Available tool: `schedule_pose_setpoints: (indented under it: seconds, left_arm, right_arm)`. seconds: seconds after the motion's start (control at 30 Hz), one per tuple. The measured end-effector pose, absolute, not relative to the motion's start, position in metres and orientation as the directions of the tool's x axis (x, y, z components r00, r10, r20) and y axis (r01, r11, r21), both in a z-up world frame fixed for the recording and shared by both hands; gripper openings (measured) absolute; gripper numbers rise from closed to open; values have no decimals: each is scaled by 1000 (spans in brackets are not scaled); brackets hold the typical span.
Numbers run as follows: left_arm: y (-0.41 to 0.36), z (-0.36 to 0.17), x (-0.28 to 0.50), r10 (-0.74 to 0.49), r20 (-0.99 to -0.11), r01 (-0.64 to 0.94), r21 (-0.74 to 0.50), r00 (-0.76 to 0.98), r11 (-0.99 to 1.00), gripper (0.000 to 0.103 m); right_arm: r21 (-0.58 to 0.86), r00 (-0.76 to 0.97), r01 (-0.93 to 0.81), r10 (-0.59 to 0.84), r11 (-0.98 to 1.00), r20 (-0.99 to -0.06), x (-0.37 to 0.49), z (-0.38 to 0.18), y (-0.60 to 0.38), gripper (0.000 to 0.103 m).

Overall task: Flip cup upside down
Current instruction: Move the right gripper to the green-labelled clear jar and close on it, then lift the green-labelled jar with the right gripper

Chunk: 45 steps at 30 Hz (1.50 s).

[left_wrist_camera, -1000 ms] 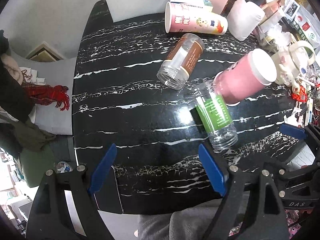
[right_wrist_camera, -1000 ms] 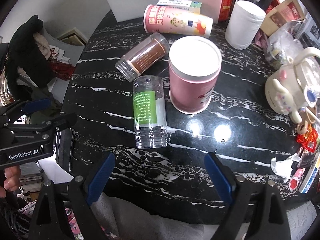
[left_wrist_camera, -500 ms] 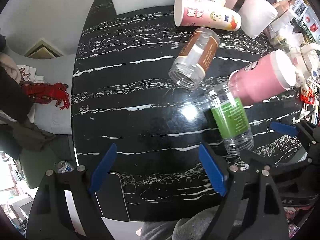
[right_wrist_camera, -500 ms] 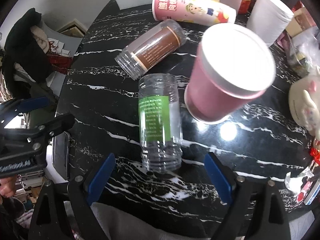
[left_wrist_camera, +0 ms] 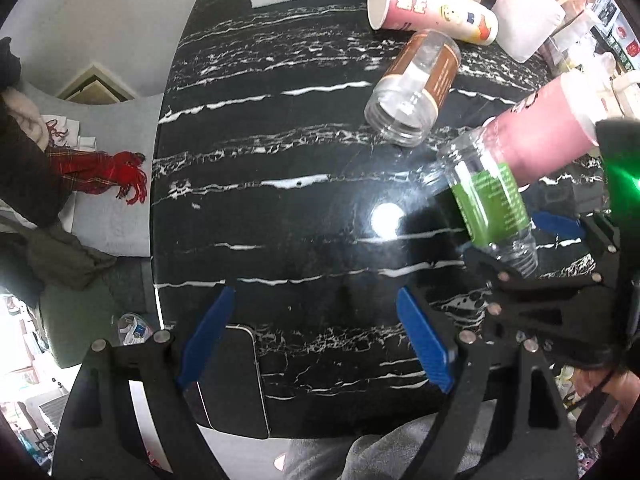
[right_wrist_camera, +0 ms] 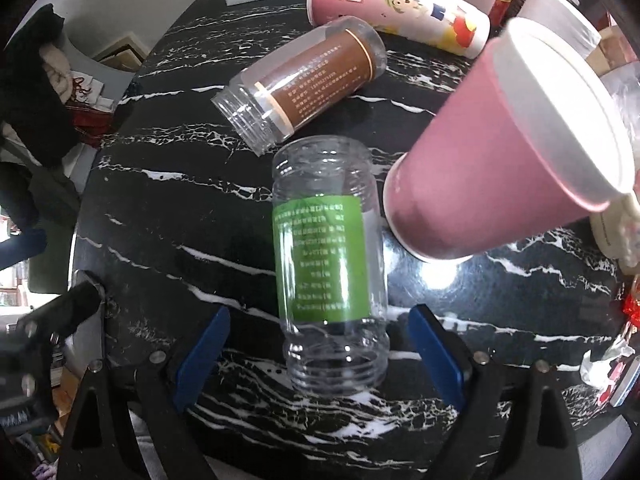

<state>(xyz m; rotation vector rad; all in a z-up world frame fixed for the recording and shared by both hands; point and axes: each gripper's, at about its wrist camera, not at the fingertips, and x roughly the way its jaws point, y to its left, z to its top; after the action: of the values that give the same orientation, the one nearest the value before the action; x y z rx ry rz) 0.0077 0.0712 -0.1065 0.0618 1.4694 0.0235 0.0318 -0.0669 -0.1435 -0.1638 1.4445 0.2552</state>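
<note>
Right tongs (right_wrist_camera: 316, 356) wide open, holding nothing, straddling the green-label jar (right_wrist_camera: 328, 264) lying on the tabletop (right_wrist_camera: 168, 216). Left tongs (left_wrist_camera: 316, 336) open, empty. Pink cup (right_wrist_camera: 508, 152) at 2 o'clock, apparently already inverted. Risk: closing could roll the jar into the cup, toppling it.

Both the left gripper (left_wrist_camera: 316, 336) and the right gripper (right_wrist_camera: 318, 354) have black frames with silver screws and flat blue pads (right_wrist_camera: 202, 354).

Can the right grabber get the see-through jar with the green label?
Probably yes. The right gripper is open, and the green-label jar lies on its side with its near end already between the fingers, nothing blocking.
</note>
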Motion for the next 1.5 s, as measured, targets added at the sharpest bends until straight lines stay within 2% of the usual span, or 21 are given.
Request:
schedule_pose_setpoints:
  seconds: [0.13, 0.17, 0.27, 0.7, 1.1, 1.5]
  left_arm:
    - [74, -108, -1, 53, -993, 28, 56, 102, 998, 83]
    - [75, -108, -2, 54, -993, 30, 57, 103, 998, 83]
    - [75, -107, -3, 61, -992, 34, 65, 107, 997, 83]
    - [77, -92, -12, 53, -988, 55, 61, 142, 997, 83]
    - [68, -88, -39, 33, -988, 121, 51, 152, 991, 83]
    - [50, -92, -50, 28, -988, 173, 55, 151, 983, 83]
  right_arm:
    - [30, 97, -275, 58, 961, -994, 34, -155, -58, 87]
    - [23, 93, -277, 51, 961, -994, 34, -157, -56, 83]
    - [9, 78, -276, 32, 961, -996, 32, -165, -52, 60]
    - [58, 113, -259, 90, 964, -990, 6, -146, -52, 59]
    - [62, 206, -137, 89, 989, -975, -48, -119, -83, 59]
    - [94, 255, -37, 100, 995, -962, -80, -139, -106, 59]
